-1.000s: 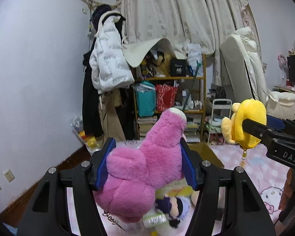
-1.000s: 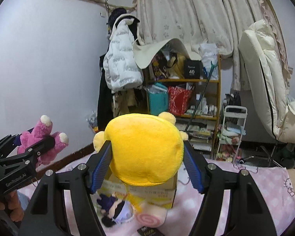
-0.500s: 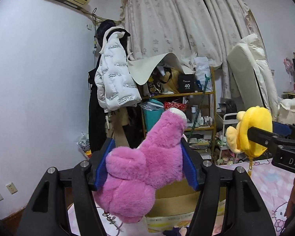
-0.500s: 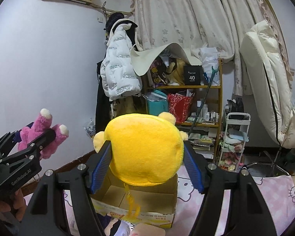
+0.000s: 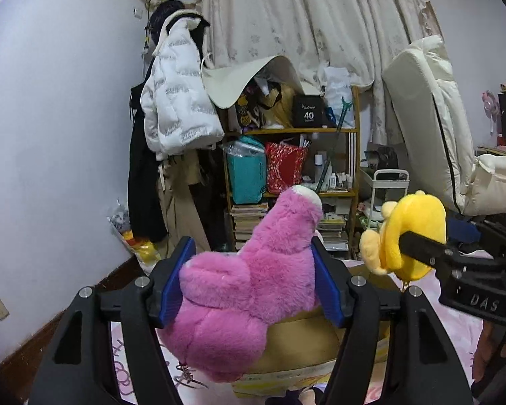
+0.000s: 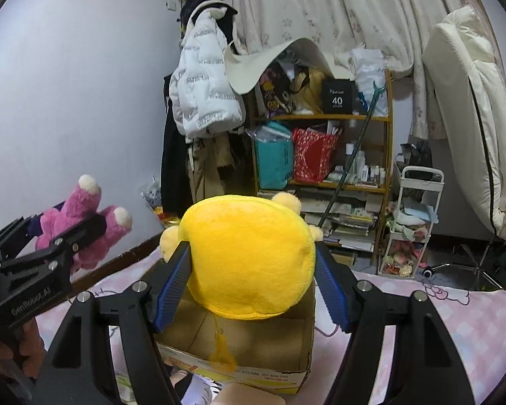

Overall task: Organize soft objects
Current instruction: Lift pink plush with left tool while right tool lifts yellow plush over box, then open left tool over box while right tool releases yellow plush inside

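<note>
Left claw (image 5: pixel 249 287) holds the pink plush toy (image 5: pixel 249 290) between its blue pads (image 5: pixel 173 281), and its jaws are opening; the plush fills the gap and both pads touch the fur. Right claw (image 6: pixel 253 283) is clamped on the yellow plush toy (image 6: pixel 249 256), pads pressed into its sides, tassel dangling below.

Both toys hang over the open cardboard box (image 6: pixel 253 347), which sits on the pink patterned bed sheet (image 6: pixel 462 317). The pink one is over the box's left part, the yellow one roughly over its middle.

My read: the step is dropping both into the box.

How to do it well:
- Get each toy's bulk inside the box walls before the full release. The pink toy's lower end overhangs the near wall in the left view, so push it further in first.
- Lower before letting go; plush bounces and rolls off a rim.
- Open wide enough that the fur doesn't snag on the ribbed pads, then pull back along the fingers rather than sideways.
- Stagger the drops so the claws don't collide; they are near each other.
- Other small toys lie just in front of the box; don't clip them.
</note>
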Action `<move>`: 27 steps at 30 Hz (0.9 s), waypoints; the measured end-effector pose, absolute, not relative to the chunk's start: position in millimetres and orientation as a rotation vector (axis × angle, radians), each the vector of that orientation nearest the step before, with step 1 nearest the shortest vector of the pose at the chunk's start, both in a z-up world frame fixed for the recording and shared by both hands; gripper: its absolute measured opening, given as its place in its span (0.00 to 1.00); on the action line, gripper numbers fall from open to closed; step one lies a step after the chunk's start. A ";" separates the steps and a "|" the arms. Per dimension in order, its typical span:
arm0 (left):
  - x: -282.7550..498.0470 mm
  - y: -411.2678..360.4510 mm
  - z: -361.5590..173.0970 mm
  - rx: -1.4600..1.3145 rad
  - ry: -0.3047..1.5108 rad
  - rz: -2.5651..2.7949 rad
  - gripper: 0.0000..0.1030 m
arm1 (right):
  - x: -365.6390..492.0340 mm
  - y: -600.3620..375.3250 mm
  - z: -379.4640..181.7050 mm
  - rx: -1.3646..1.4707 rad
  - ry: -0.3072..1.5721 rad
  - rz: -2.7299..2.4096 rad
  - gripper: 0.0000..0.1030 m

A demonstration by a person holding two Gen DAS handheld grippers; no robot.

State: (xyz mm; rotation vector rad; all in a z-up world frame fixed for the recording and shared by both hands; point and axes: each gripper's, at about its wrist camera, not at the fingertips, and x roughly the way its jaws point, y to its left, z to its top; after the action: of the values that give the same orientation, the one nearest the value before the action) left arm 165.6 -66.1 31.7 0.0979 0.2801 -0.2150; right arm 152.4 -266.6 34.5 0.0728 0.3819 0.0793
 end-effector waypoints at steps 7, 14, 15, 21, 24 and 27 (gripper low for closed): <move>193.5 -69.1 -2.1 0.101 0.417 -0.237 0.65 | 169.8 -267.4 3.9 0.088 0.448 0.089 0.73; 207.2 -72.6 -26.2 0.111 0.508 -0.241 0.67 | 178.8 -270.9 -17.1 0.092 0.510 0.097 0.74; 208.0 -73.0 -29.7 0.115 0.521 -0.241 0.68 | 179.5 -271.3 -18.5 0.092 0.517 0.100 0.75; 208.6 -74.4 -39.3 0.119 0.555 -0.233 0.73 | 180.9 -273.1 -24.7 0.096 0.556 0.107 0.79; 206.6 -73.3 -39.4 0.121 0.556 -0.223 0.76 | 182.2 -274.3 -28.5 0.105 0.588 0.125 0.79; 205.1 -72.0 -38.8 0.113 0.564 -0.227 0.78 | 183.1 -276.5 -34.2 0.116 0.618 0.124 0.80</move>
State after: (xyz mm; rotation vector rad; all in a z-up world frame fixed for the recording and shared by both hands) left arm 205.1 -72.0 -38.8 0.1131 0.5642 -0.2274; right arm 183.1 -276.5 -34.2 0.1159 0.6178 0.1243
